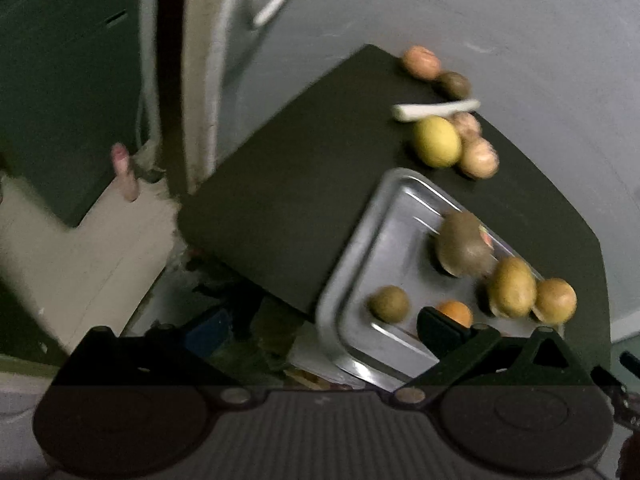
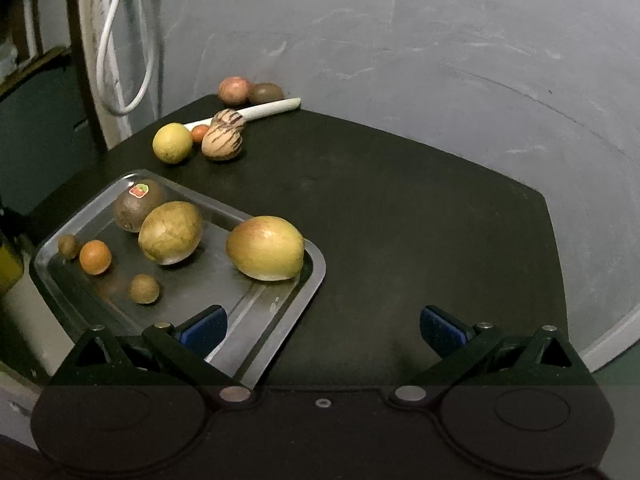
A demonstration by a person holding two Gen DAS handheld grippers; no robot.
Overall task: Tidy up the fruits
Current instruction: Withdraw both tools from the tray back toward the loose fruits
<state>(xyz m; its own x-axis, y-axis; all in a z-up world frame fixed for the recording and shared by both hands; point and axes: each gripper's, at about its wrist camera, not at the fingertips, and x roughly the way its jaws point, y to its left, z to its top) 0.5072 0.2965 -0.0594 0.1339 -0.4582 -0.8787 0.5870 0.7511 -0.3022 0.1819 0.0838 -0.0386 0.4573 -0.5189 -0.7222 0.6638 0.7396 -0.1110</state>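
Fruits: six pieces are seen lying in the metal tray (image 2: 280, 312) in the right wrist view: a large yellow-green fruit (image 2: 265, 248) at the tray's 3 o'clock corner, a second yellow-green fruit (image 2: 171, 233) at its centre, and a brown kiwi with a sticker (image 2: 138, 205) touching it at 10 o'clock.
Small fruits in tray: an orange fruit (image 2: 95, 257) and two small brown round fruits (image 2: 144, 289) (image 2: 68, 246) are placed toward 8 o'clock.
Fruits outside tray: a lemon (image 2: 172, 143), a small orange-red fruit (image 2: 200, 133) and two striped fruits (image 2: 222, 143) (image 2: 229, 118) are grouped at the tray's 12 o'clock; a pinkish fruit (image 2: 234, 90) and a dark kiwi (image 2: 266, 93) are set farther back, touching each other.
White stick (image 2: 260, 110): laid between the two groups.
Bench (image 2: 400, 220): dark; tray and loose fruits are carried on it.
Right tongs (image 2: 324, 330): spread fully, nothing held, one blue pad (image 2: 206, 330) over the tray's near rim.
Left tongs (image 1: 440, 322): spread fully, nothing gripped; only one finger is visible, over the tray (image 1: 360, 240); view is blurred.
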